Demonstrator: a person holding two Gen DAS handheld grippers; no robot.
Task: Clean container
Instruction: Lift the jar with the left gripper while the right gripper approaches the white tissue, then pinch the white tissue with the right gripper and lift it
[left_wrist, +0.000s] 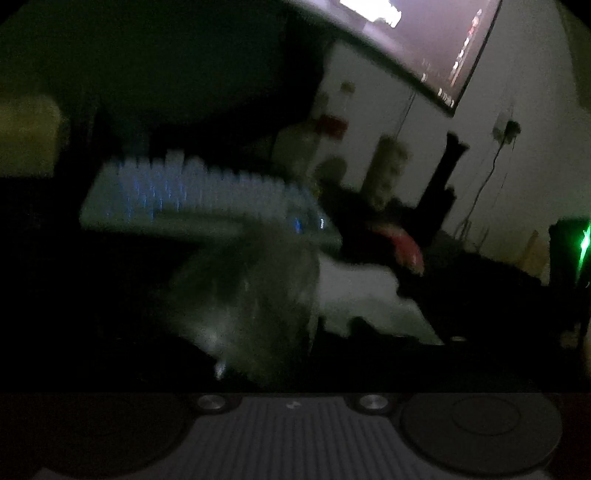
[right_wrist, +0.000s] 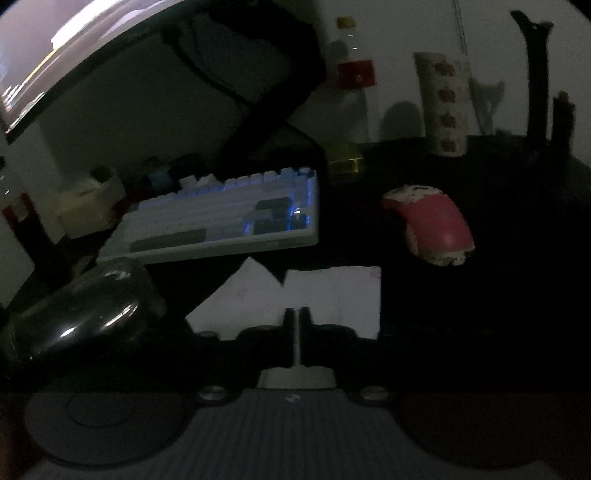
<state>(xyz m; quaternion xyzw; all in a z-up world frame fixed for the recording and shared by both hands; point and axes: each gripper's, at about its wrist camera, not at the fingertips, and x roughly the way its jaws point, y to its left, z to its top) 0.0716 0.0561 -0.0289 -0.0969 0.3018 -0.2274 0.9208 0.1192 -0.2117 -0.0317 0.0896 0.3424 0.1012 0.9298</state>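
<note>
The scene is dark. A clear glass container (right_wrist: 85, 310) lies tilted at the left of the right wrist view; in the left wrist view it (left_wrist: 255, 306) is a blurred clear shape just ahead of the left gripper, whose fingers are lost in the dark. A white cloth or paper (right_wrist: 310, 295) lies on the dark desk. The right gripper (right_wrist: 295, 317) is right over its near edge, fingers almost together with a thin light strip between them. The cloth also shows in the left wrist view (left_wrist: 362, 299).
A white backlit keyboard (right_wrist: 229, 218) sits behind the cloth, a pink mouse (right_wrist: 432, 225) to its right. A monitor (left_wrist: 424, 40) hangs above. A bottle with a red label (right_wrist: 354, 74), a patterned cup (right_wrist: 443, 103) and dark stands line the back wall.
</note>
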